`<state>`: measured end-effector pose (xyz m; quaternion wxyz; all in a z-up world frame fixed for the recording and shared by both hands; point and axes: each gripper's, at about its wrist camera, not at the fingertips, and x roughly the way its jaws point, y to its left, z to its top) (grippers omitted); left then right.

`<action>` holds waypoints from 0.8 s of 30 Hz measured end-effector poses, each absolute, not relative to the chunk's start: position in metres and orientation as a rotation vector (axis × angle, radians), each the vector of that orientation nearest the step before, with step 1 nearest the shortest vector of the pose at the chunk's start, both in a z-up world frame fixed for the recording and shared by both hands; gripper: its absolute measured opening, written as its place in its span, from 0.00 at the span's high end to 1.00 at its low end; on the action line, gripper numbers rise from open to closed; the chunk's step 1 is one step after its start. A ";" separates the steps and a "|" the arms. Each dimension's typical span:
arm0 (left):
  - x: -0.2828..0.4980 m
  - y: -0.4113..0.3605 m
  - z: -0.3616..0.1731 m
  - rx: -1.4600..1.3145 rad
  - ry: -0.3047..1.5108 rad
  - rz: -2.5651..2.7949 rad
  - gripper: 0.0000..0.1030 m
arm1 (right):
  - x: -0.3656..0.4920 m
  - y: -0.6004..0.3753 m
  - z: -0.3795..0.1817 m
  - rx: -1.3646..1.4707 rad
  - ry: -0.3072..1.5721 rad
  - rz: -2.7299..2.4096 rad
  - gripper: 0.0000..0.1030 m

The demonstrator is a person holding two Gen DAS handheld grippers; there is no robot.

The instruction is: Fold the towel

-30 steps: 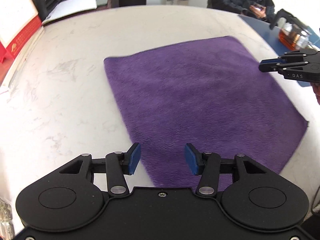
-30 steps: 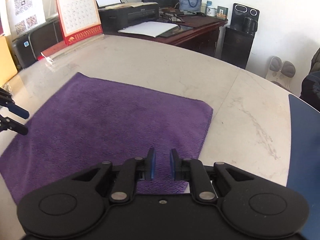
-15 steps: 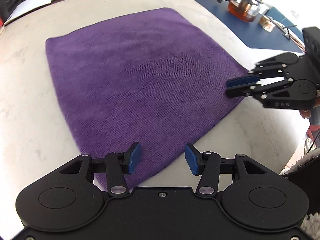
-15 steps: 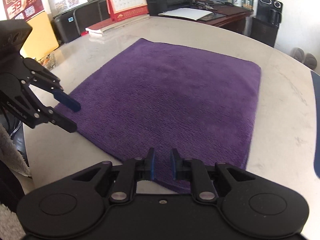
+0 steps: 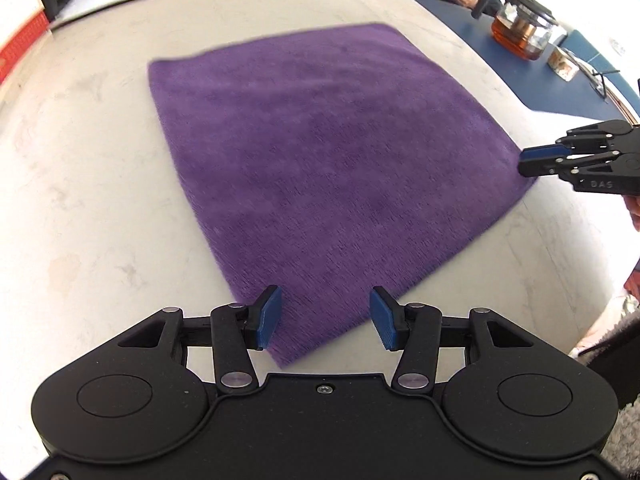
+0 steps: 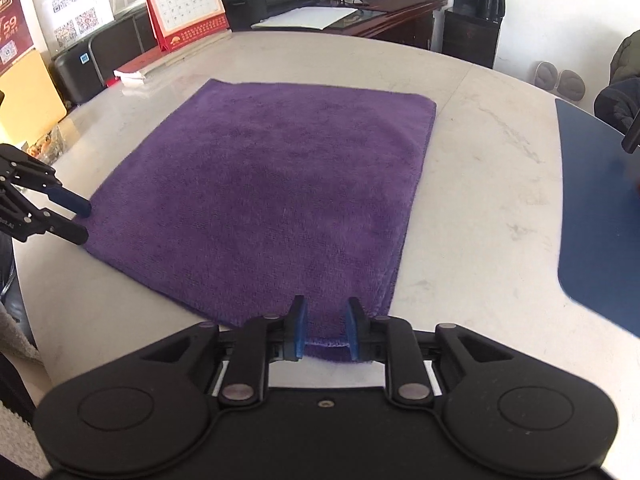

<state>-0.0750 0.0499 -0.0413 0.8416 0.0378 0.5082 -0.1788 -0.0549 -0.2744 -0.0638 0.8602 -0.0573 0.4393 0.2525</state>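
Marble tabletop (image 6: 480, 184) carries the purple towel (image 6: 280, 184), flat and unfolded. Right gripper (image 6: 326, 330), narrower a second ago, is opening over the near right corner, gripping nothing. Left gripper (image 5: 324, 318), released as before, straddles the near left corner. Both now sit closer to their corners, so pinching looks imminent. Only the left view shows the glass teapot (image 5: 524, 32) at two o'clock; only the right shows the desk calendar (image 6: 184, 0) at eleven.

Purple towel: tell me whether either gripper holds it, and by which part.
Nothing is held. The purple towel lies flat; the left gripper is open over one near corner, the right gripper is opening over the other.
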 end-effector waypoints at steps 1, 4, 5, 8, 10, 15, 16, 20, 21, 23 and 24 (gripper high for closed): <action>-0.066 0.054 -0.034 0.086 1.045 -0.350 0.53 | -0.044 -0.276 -0.054 -0.116 0.894 0.534 0.77; -0.032 0.063 -0.018 0.104 0.976 -0.250 0.53 | -0.010 -0.277 -0.031 -0.121 0.815 0.534 0.71; -0.016 0.067 -0.013 0.099 0.956 -0.204 0.52 | 0.010 -0.275 -0.022 -0.124 0.787 0.531 0.67; 0.025 0.077 -0.009 0.062 0.928 -0.118 0.52 | 0.051 -0.269 -0.019 -0.140 0.748 0.512 0.61; 0.054 0.080 -0.014 0.052 0.944 -0.082 0.52 | 0.076 -0.265 -0.027 -0.140 0.761 0.489 0.59; 0.104 0.085 -0.038 0.024 1.018 -0.026 0.52 | 0.132 -0.256 -0.061 -0.072 0.852 0.418 0.58; 0.111 0.087 -0.041 0.007 1.029 -0.017 0.52 | 0.140 -0.254 -0.067 -0.066 0.865 0.404 0.57; 0.125 0.095 -0.048 -0.069 1.044 -0.020 0.52 | 0.156 -0.245 -0.083 -0.057 0.893 0.381 0.52; 0.129 0.097 -0.050 -0.087 1.044 -0.023 0.52 | 0.159 -0.244 -0.085 -0.055 0.896 0.382 0.52; 0.133 0.097 -0.053 -0.087 1.046 -0.023 0.52 | 0.164 -0.242 -0.090 -0.071 0.898 0.382 0.50; 0.135 0.097 -0.054 -0.085 1.048 -0.025 0.52 | 0.167 -0.242 -0.091 -0.077 0.899 0.382 0.50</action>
